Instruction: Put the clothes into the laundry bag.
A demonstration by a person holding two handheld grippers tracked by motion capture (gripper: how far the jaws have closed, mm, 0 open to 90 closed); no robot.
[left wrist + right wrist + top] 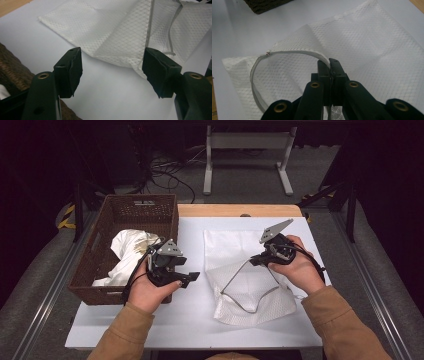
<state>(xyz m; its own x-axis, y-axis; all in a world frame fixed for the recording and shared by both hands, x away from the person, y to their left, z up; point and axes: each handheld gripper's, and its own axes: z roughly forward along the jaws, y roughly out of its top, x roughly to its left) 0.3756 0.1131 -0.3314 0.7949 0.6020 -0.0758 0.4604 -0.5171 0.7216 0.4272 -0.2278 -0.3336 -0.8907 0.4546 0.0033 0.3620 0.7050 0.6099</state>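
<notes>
On table | right hand-held gripper [329, 65] clamped on mesh bag [372, 50] zipper edge | left hand-held gripper [112, 72] wide apart, empty

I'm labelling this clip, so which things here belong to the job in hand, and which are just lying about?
In the job: mesh laundry bag, its zipper edge pinched by the right gripper, the open left gripper, white cloth in the wicker basket.

Lying about: white stand, floor cables.
</notes>
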